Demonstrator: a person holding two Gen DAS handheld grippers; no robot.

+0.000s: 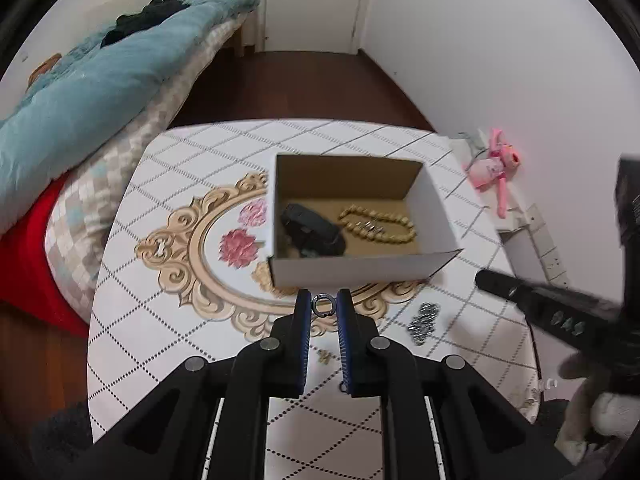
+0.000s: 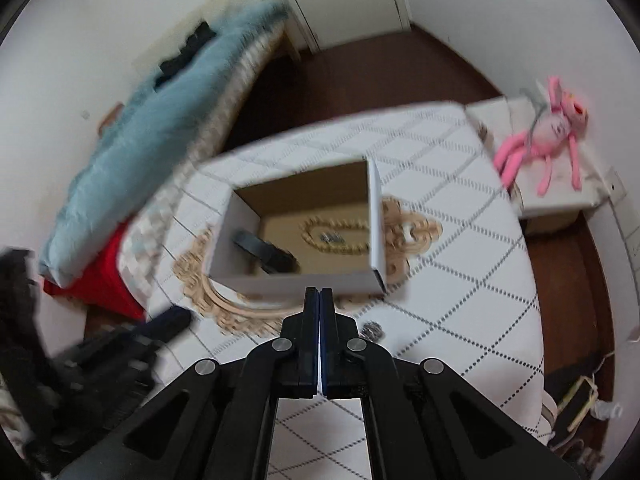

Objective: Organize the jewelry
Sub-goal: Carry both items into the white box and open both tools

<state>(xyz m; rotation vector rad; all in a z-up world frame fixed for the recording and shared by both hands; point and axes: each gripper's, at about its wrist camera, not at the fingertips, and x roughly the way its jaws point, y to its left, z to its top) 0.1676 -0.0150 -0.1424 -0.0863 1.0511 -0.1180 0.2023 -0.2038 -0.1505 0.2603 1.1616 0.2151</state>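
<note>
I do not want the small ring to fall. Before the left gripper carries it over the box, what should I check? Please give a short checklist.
1. Ring held between the left gripper fingertips: ok, though only at the very tips.
2. Box open on top: ok.
3. Free floor inside the box, between the bead bracelet and the black item: ok, a little.
4. Right gripper out of the path: cannot tell; it is blurred at the right side.
5. Right gripper carries nothing: ok, shut with nothing visible between the fingers.
6. Silver jewelry remaining on the table: not ok.
</note>
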